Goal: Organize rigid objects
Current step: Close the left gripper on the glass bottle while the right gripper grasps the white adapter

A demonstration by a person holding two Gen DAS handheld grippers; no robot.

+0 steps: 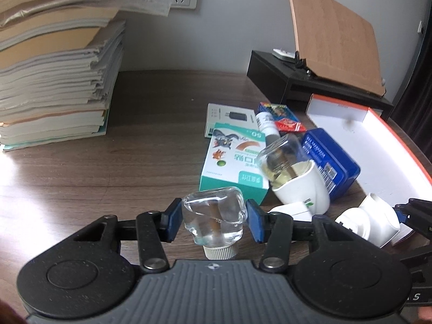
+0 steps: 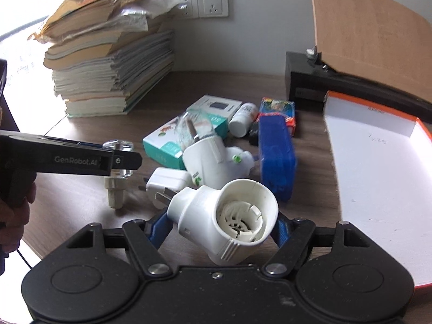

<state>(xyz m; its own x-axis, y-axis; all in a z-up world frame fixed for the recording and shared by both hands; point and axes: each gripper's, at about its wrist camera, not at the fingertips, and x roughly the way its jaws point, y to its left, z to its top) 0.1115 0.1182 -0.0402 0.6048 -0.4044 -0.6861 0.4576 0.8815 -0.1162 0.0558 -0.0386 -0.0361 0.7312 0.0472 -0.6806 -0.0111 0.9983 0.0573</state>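
My left gripper (image 1: pixel 213 220) is shut on a clear glass bottle (image 1: pixel 214 218) with a cream cap, held cap toward the camera just above the brown desk (image 1: pixel 94 178); the bottle also shows in the right wrist view (image 2: pixel 117 159). My right gripper (image 2: pixel 224 225) is shut on a white plug-in vaporizer housing (image 2: pixel 229 218), its round open socket facing the camera; it also appears at the right of the left wrist view (image 1: pixel 370 222). An open white box with orange rim (image 2: pixel 378 178) lies to the right.
A second white vaporizer with a glass bottle (image 2: pixel 208 159), a white plug adapter (image 2: pixel 164 183), a blue tin (image 2: pixel 275 156), a green-and-white carton (image 1: pixel 235 164), a charger box (image 1: pixel 229 117) and a small white bottle (image 2: pixel 243 120) crowd mid-desk. A tall book stack (image 1: pixel 54 67) stands left; a black stand with wooden board (image 1: pixel 332 35) back right.
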